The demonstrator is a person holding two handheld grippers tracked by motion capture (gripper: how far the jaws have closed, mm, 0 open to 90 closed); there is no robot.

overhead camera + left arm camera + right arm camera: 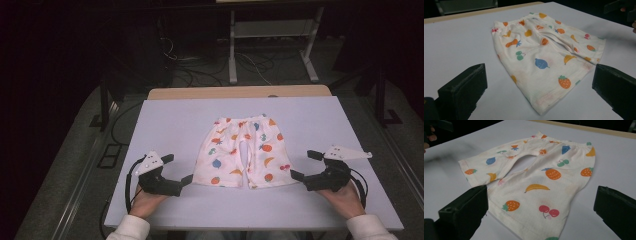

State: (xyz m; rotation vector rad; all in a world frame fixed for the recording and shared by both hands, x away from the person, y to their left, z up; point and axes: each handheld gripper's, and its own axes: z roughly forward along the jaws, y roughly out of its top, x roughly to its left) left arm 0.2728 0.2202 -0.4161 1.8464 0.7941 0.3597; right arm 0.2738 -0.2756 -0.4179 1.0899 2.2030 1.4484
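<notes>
Black jaws rise wide apart at the bottom of both gripper views, holding nothing. In the high view the left gripper [178, 170] sits just beside the hem corner of one leg of the shorts [244, 151], and the right gripper [302, 165] sits just beside the hem corner of the other leg; neither touches the cloth as far as I can tell. Both are held low over the tabletop [165, 120], near its front edge, with the person's hands behind them.

The shorts [541, 57] lie flat in the middle of the tabletop, waistband toward the far edge, the two leg hems toward the front edge. They are small, cream-white, printed with fruit: strawberries, bananas, cherries, a pineapple. The right gripper view shows the shorts [536, 182] with a gap open between the legs at the crotch, and the elastic waist gathered slightly. The cloth looks thin and limp, with soft creases.

My reading is that the work is at its start, the approach to a first grasp for folding. The next move probably calls for each gripper to slide low onto its hem corner and close on the cloth without dragging it.
</notes>
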